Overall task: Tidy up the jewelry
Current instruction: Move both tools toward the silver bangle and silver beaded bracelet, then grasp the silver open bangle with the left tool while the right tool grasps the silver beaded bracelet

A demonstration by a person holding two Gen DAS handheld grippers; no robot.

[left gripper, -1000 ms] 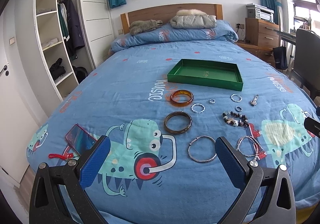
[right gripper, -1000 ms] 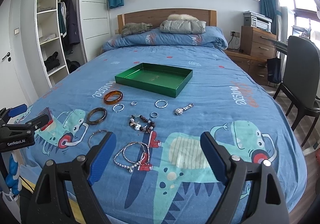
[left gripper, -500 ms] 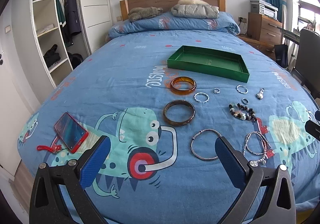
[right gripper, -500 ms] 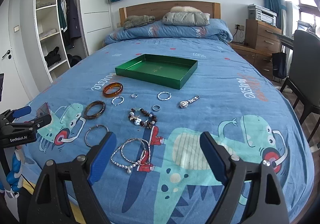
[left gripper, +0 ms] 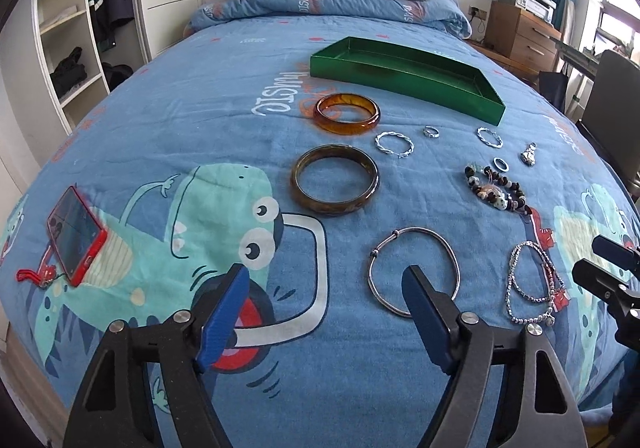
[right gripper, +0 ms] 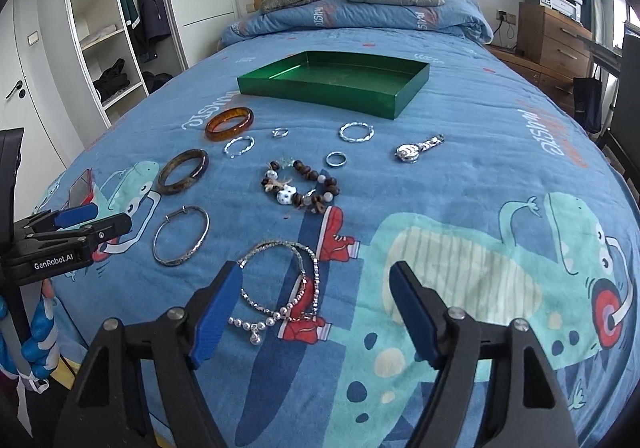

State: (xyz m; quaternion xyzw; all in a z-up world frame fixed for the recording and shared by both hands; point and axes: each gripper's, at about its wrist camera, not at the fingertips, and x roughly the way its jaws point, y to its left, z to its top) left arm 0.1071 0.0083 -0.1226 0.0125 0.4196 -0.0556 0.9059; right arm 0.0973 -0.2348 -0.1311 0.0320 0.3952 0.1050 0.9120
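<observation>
Silver bangle point(left gripper: 414, 272): thin wire hoop on the bed point(left gripper: 200, 136), just ahead of left tool point(left gripper: 326, 314), closing, nothing gripped.
Beaded chain point(right gripper: 280, 284): between right tool point(right gripper: 316, 318) fingers, closing, untouched.
Green tray point(right gripper: 336, 82): glossy, rectangular, beyond.

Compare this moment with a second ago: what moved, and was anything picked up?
Both grippers came down toward the bedspread, and their jaws are closing with nothing between them. The left gripper now sits low beside the thin silver bangle; the right gripper sits by the silver bead bracelets. Nothing was picked up. The jewelry and the green tray lie as before.
</observation>
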